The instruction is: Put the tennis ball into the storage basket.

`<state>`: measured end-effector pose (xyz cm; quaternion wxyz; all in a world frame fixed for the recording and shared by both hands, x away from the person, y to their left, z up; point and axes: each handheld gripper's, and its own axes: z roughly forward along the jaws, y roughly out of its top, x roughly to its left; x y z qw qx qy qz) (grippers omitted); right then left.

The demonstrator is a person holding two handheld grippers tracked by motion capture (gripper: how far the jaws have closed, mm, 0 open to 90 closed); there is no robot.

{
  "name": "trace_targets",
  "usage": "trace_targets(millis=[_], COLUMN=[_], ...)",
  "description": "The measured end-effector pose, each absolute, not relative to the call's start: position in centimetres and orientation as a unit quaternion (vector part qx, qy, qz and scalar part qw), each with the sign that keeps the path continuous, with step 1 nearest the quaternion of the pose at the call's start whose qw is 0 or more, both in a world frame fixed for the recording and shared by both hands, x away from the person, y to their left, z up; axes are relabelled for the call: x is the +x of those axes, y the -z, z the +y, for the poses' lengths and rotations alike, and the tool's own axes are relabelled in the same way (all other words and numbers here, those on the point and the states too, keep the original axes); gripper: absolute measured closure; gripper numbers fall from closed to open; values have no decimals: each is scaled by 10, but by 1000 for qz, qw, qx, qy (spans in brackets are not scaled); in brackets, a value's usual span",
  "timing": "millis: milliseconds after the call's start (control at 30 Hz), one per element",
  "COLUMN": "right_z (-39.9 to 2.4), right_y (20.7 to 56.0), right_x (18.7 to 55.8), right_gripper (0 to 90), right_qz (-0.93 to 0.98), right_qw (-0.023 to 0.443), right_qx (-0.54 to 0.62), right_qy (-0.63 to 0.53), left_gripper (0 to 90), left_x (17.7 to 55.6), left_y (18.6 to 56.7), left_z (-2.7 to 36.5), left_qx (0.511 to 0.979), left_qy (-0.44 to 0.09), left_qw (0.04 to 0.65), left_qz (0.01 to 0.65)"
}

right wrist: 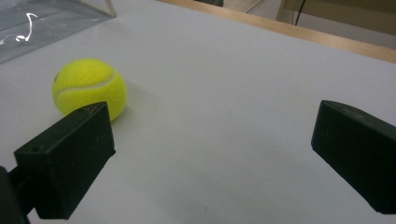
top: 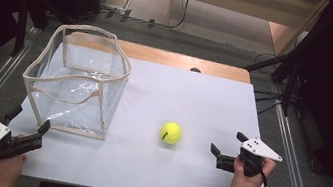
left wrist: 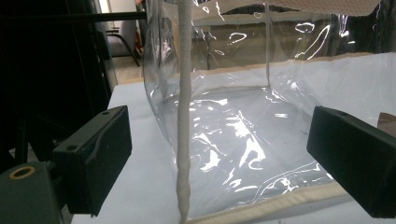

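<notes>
Left claw (top: 30, 121): jaws wide apart, holding nothing, at the near left table (top: 194, 98) corner. Just ahead of its tips sits the bag (top: 78, 79), clear plastic with cream trim, upright, mouth open. In the left gripper view a cream corner seam of the bag (left wrist: 184, 140) runs vertically between the jaws, not touching either. Nothing visible inside the bag; its floor is bare and shiny.

Right claw (top: 228, 145): jaws wide apart, holding nothing, near the right table edge. Ball (top: 171, 132), yellow tennis type, lies on the table ahead of it, apart from the tips. In the right gripper view the ball (right wrist: 88, 86) sits just beyond one jaw, off the gap's centre. Ball is outside the bag, near its front right corner, not touching.
</notes>
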<state>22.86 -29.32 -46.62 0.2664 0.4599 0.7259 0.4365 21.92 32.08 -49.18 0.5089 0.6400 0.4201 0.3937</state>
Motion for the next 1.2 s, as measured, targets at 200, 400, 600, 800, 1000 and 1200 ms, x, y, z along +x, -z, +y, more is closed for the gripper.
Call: trace_targets(millis=[200,400,600,800,1000,1200], right_z=[-277,-261,-249,-232,-220,-210], right_y=[457,452,450,451,451,451], right_x=[240,250,258,268,274,280], right_gripper=[0,0,0,0,0,0], right_qz=[750,768,780,800,816,828], right_qw=[253,235,223,206,190,181], right_qx=[435,421,411,392,380,371], right_qy=[-429,-422,-416,-404,-392,-380], left_gripper=[69,69,69,69,69,69], left_x=[219,219,219,219,219,219], left_y=[491,492,492,492,492,492], left_z=[321,320,319,319,319,319], left_qx=[636,640,641,642,643,643], left_qy=[-390,-393,-394,-394,-394,-394], left_qw=[512,508,507,507,506,507], left_qz=[426,421,421,419,418,418])
